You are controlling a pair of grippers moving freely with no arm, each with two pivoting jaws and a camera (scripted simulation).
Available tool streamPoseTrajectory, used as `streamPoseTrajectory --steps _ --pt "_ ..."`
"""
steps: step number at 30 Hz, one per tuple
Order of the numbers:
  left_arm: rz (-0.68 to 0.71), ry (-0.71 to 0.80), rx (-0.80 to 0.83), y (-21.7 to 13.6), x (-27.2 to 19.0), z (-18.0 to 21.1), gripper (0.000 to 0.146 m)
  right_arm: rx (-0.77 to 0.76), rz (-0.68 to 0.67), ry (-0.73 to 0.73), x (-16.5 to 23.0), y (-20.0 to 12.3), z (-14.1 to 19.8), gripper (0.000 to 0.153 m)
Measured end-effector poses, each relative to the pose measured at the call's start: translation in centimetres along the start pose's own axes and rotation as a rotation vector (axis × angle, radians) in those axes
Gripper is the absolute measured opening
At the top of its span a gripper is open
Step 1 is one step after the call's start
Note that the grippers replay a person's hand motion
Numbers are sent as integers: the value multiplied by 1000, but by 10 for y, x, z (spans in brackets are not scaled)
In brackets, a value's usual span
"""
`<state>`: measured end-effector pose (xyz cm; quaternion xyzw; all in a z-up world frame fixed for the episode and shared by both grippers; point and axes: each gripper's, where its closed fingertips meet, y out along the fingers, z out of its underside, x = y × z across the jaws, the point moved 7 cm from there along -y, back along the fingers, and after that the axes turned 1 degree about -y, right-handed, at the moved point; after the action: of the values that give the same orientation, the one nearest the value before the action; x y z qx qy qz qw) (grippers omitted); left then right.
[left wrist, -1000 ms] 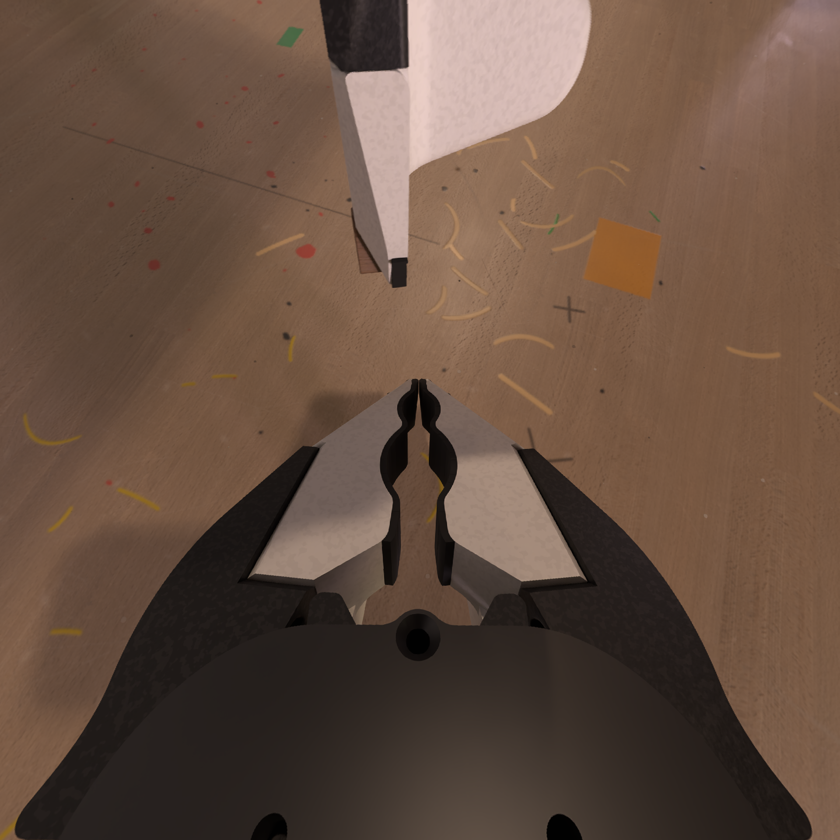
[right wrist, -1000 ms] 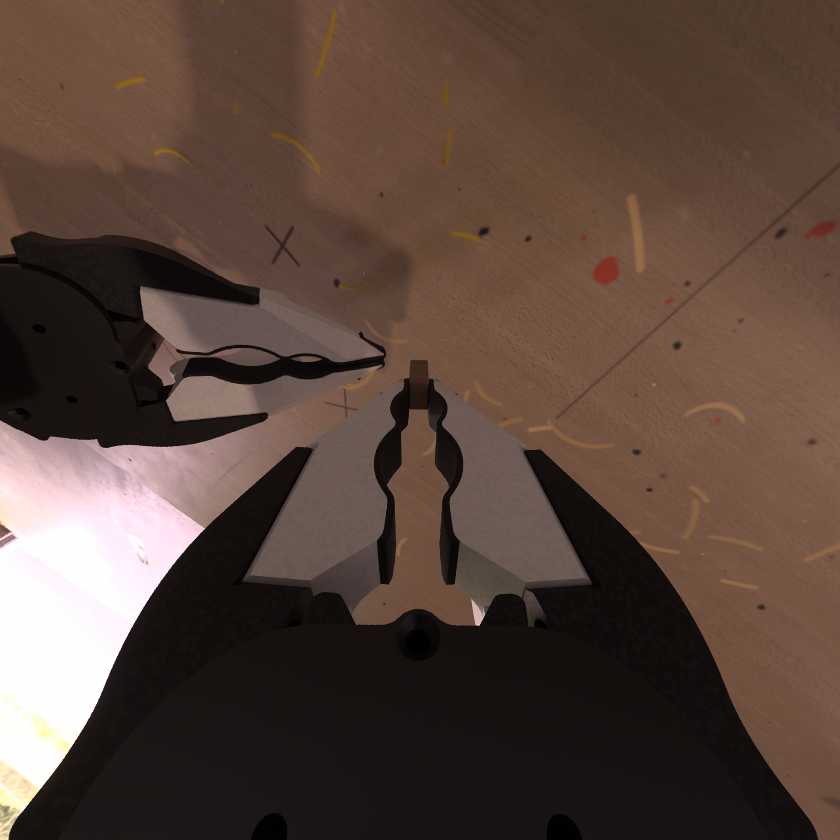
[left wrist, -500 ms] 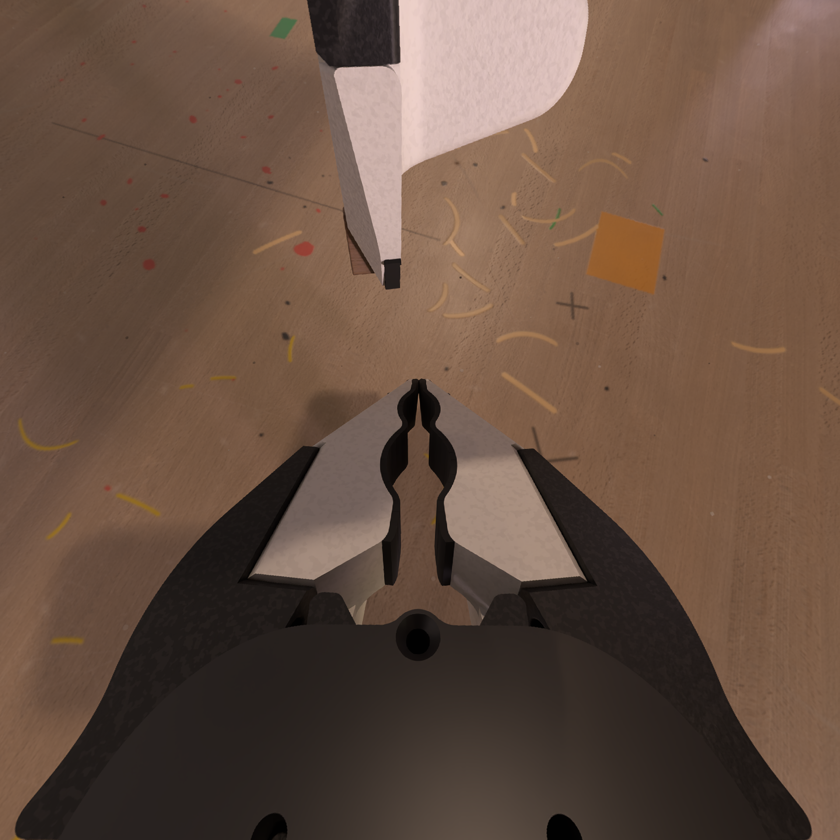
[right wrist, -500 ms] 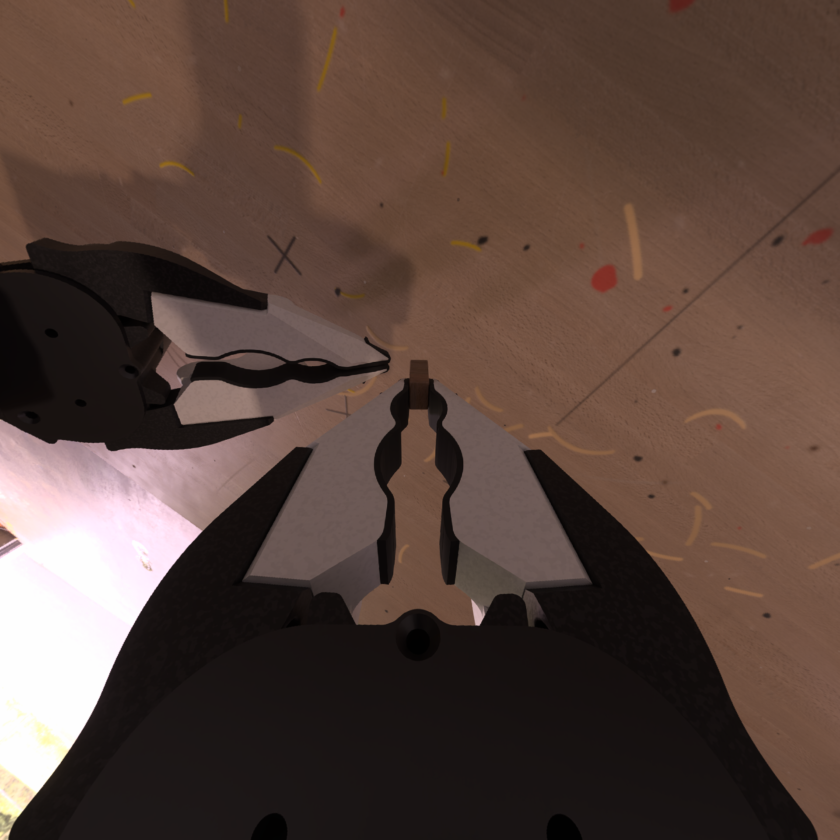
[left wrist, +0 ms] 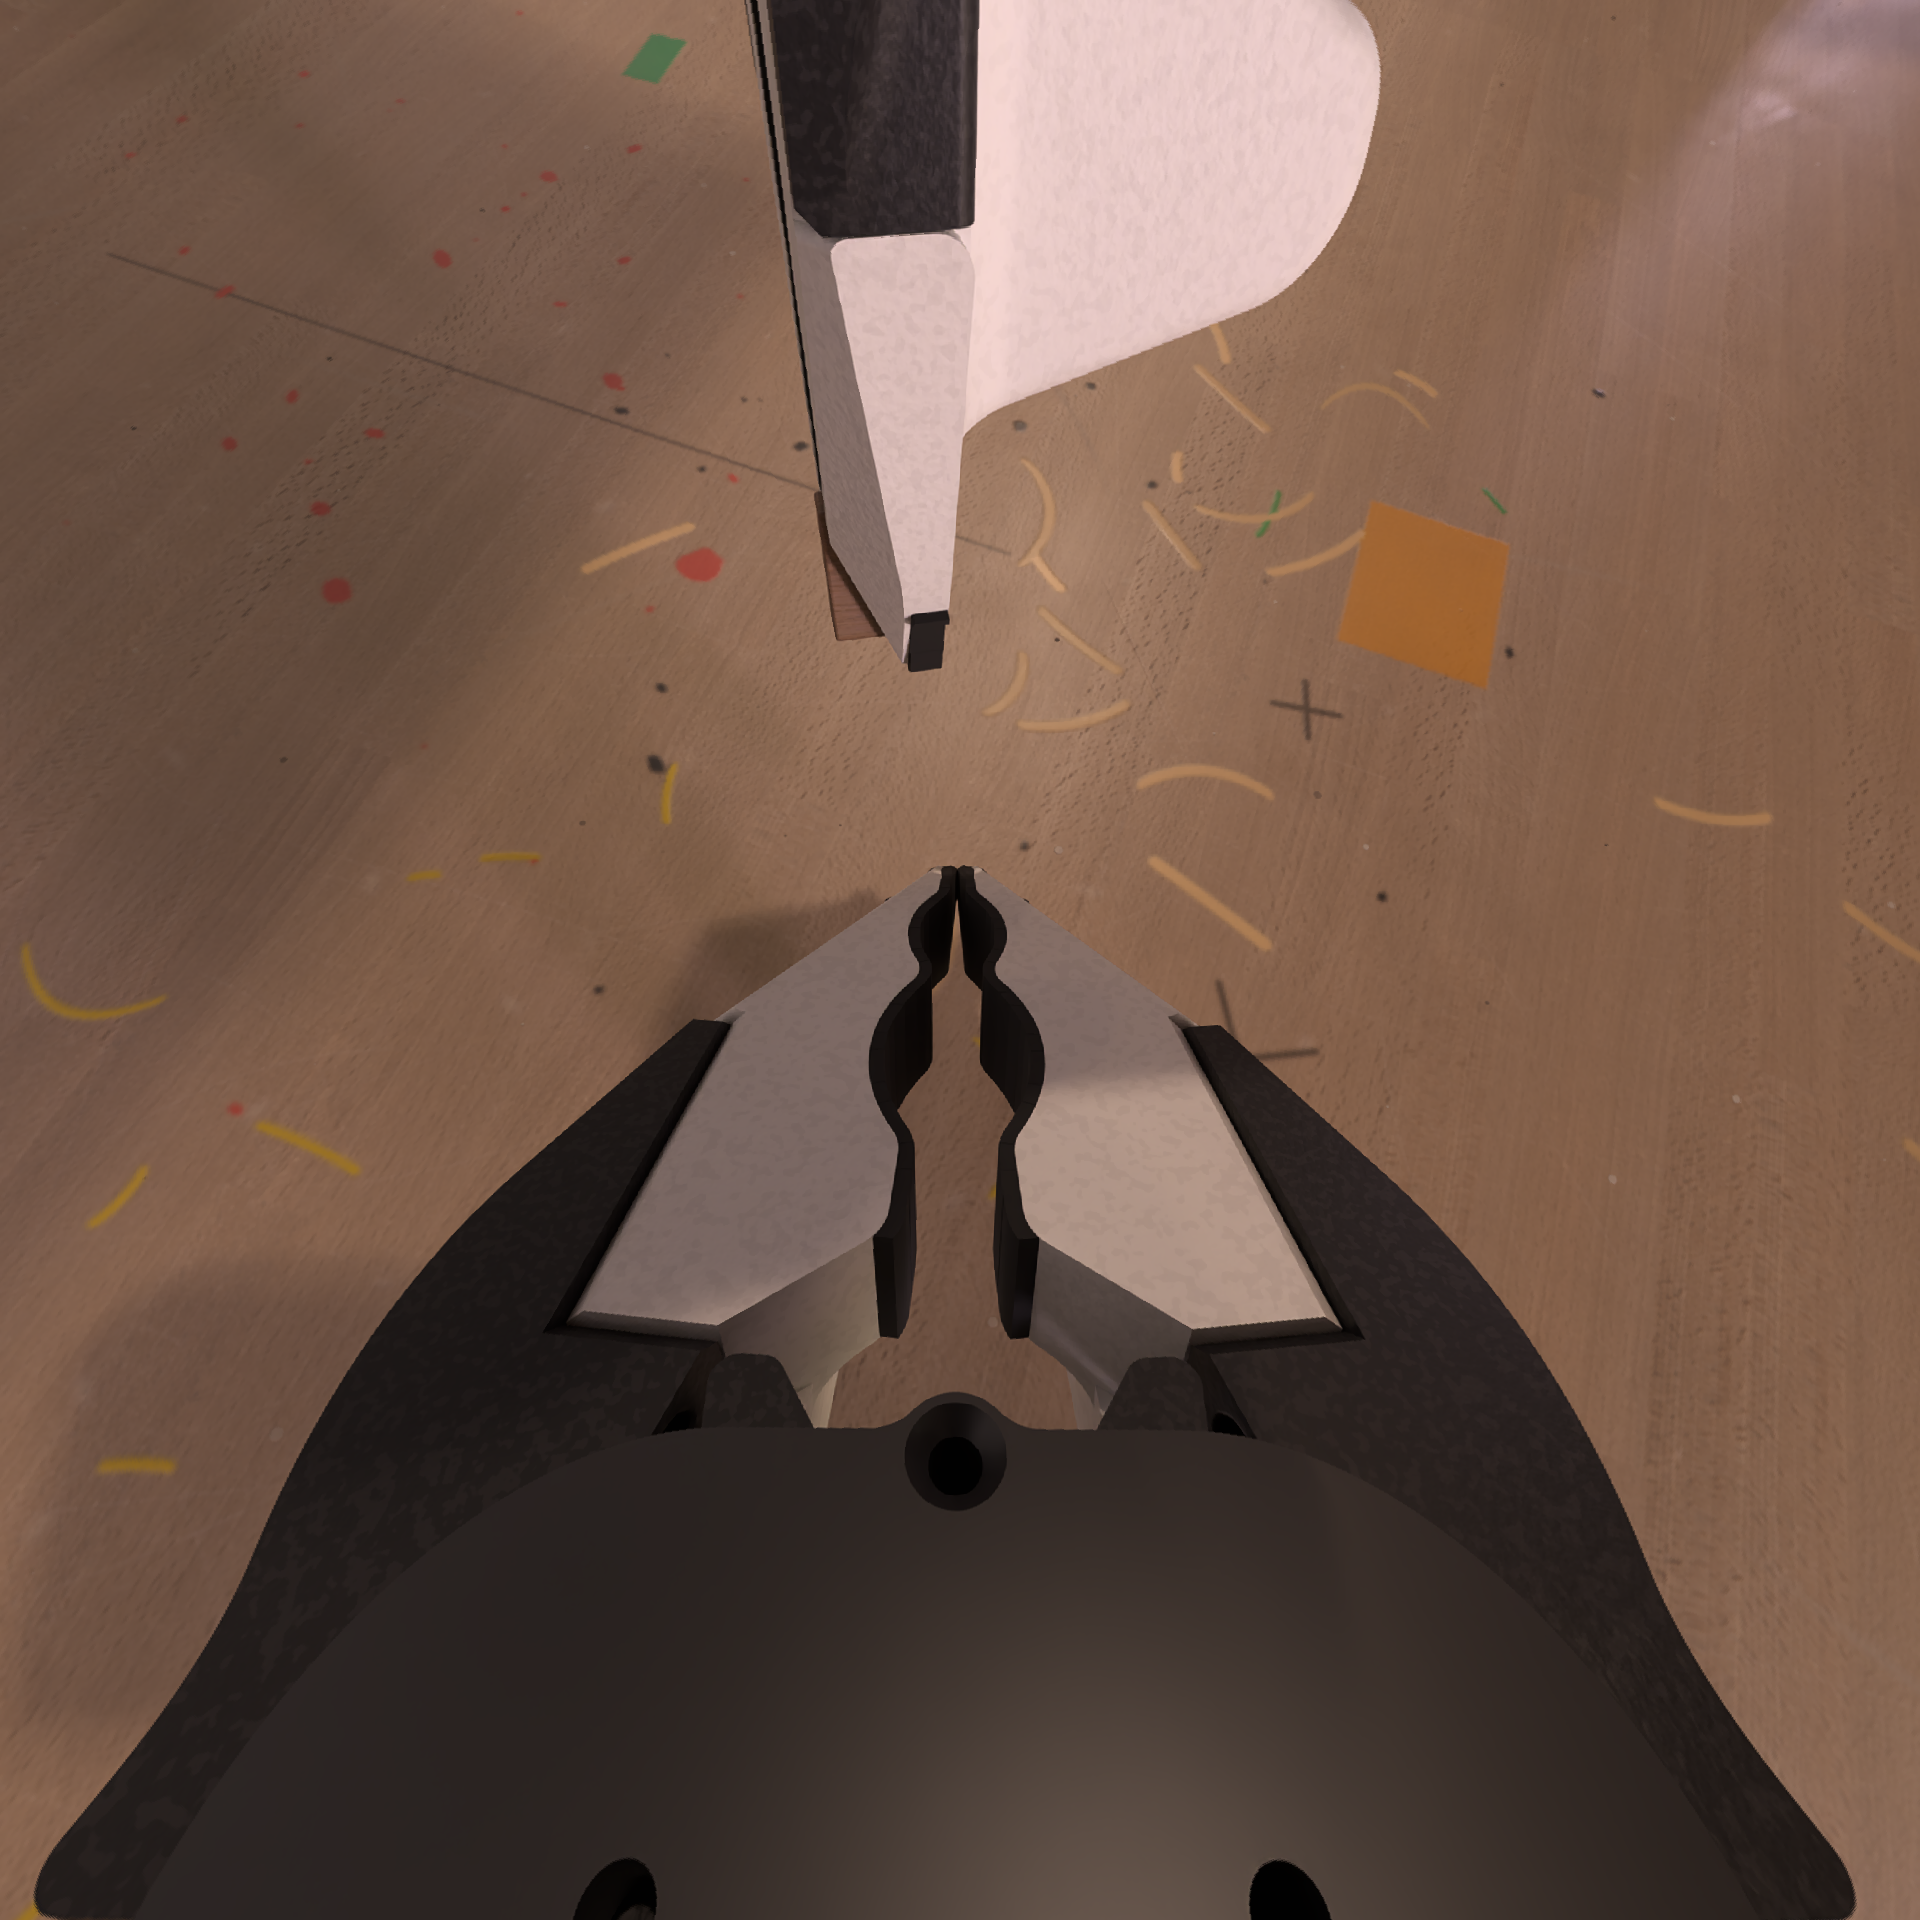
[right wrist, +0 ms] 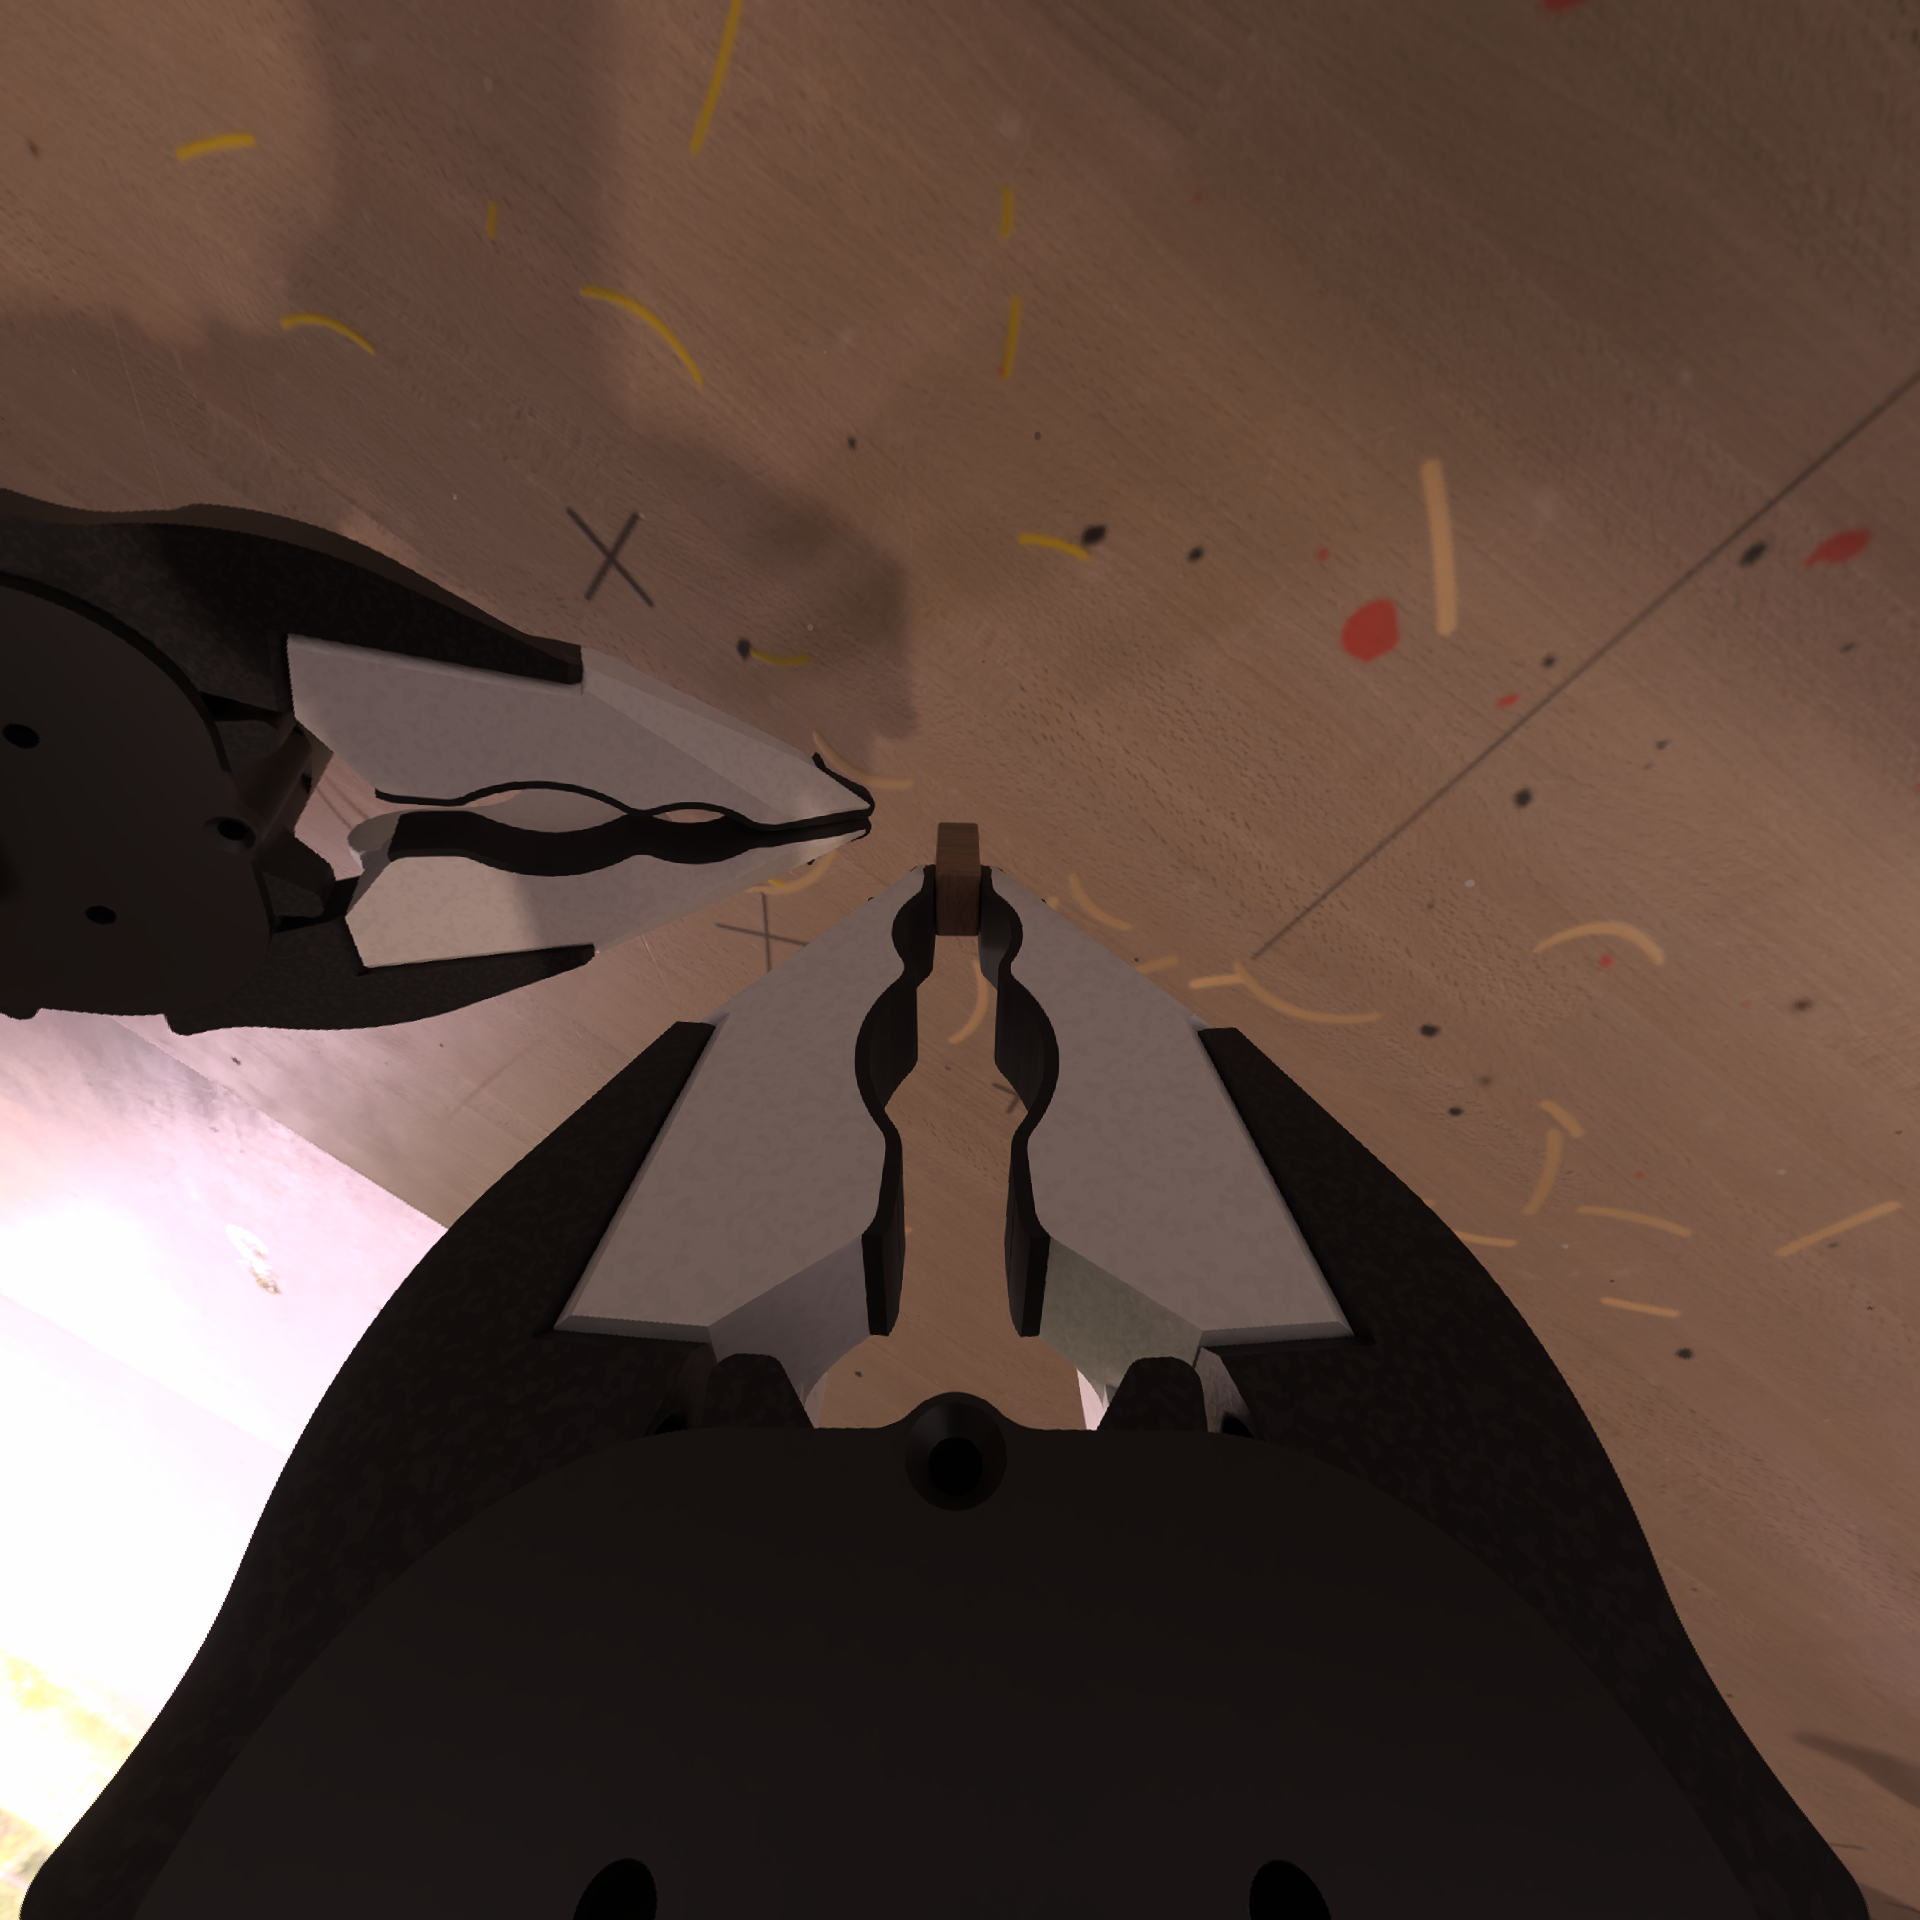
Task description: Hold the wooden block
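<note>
My right gripper (right wrist: pixel 956 881) is shut on a small brown wooden block (right wrist: pixel 957 878), which is pinched at the fingertips and sticks out a little beyond them. In the left wrist view the right gripper (left wrist: pixel 906 636) comes down from the top, and only a sliver of the block (left wrist: pixel 847 615) shows behind its white finger. My left gripper (left wrist: pixel 956 871) is shut and empty, a short way in front of the block. In the right wrist view the left gripper (right wrist: pixel 857 823) points at the block from the left, with a small gap between them.
Below is a wooden table (left wrist: pixel 416 727) with painted flecks, yellow curls, pencil crosses and a thin dark line. An orange square patch (left wrist: pixel 1423 592) lies to the right and a green patch (left wrist: pixel 655 57) at the far left. The table's edge (right wrist: pixel 312 1153) shows at the lower left.
The right gripper with the block has shifted only slightly sideways in the left wrist view. Both grippers stay shut and the gap between them is about the same.
</note>
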<state>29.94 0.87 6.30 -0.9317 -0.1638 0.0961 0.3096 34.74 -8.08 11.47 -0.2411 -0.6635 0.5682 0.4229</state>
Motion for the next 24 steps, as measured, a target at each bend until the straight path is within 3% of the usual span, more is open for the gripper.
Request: streamPoseTrajectory --steps 10,18,24 --pt "-33 26 -29 -2 -1 -2 0 6 -57 148 -4 -1 1 7" --pt "-46 64 -31 -1 -5 -2 0 -88 -101 236 -7 1 9 7" --pt "-14 12 -49 -3 -1 -4 0 -220 -94 211 -6 0 13 7"
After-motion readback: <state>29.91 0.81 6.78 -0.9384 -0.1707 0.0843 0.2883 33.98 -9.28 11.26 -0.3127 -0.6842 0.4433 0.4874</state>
